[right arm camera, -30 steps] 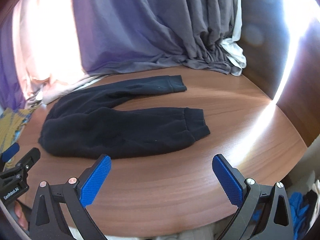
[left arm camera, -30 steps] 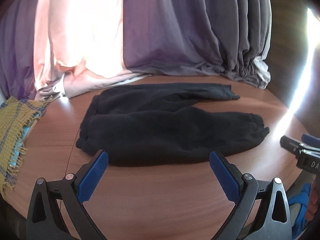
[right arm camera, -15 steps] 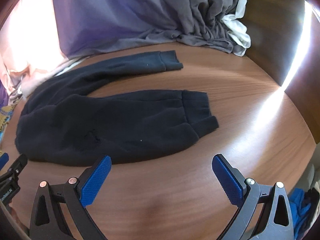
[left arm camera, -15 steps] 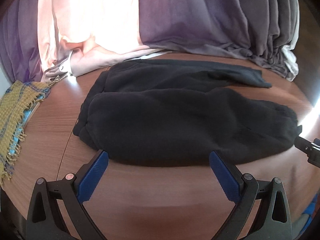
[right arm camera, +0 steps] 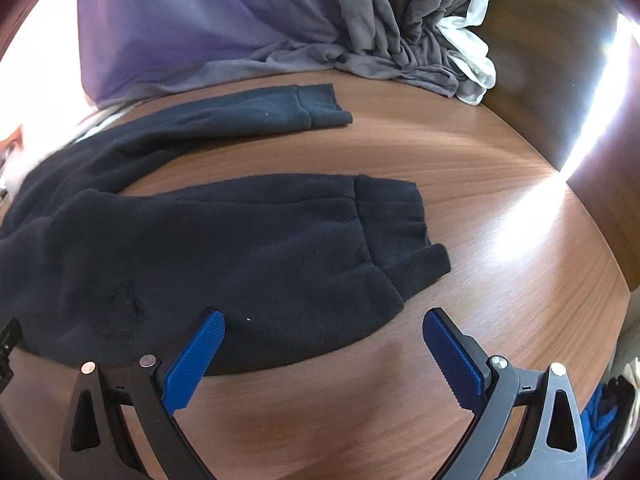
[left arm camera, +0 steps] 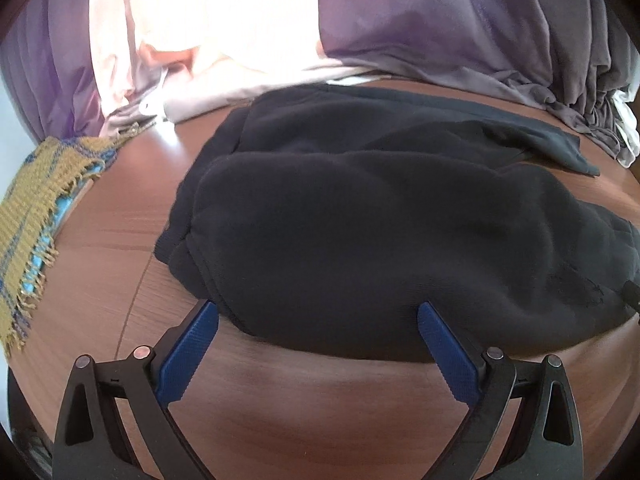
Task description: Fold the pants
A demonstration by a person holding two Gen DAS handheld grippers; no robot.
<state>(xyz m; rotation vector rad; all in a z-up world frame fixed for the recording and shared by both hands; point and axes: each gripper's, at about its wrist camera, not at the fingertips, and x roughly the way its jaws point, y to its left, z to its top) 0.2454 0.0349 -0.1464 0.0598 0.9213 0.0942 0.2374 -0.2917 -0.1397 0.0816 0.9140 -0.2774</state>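
Note:
Black fleece pants [left arm camera: 360, 232] lie flat on the round wooden table [left arm camera: 312, 408], waistband to the left, two legs running right. My left gripper [left arm camera: 318, 322] is open, its blue pads at the near edge of the pants by the waist end. In the right wrist view the near leg [right arm camera: 240, 248] ends in a ribbed cuff [right arm camera: 404, 240], and the far leg's cuff [right arm camera: 320, 106] lies beyond. My right gripper [right arm camera: 324, 328] is open, its left pad over the near leg's lower edge, its right pad above bare wood.
Purple and grey curtains [left arm camera: 420, 20] hang behind the table, bunched on it at the back right [right arm camera: 420, 60]. A yellow woven cloth [left arm camera: 36, 208] lies at the left edge. Bright sun glare marks the wood on the right [right arm camera: 532, 216]. The other gripper's tip shows at the left edge [right arm camera: 8, 344].
Both grippers have moved forward and down toward the pants, which now fill more of each view. Both stay open, and the pants have not moved.

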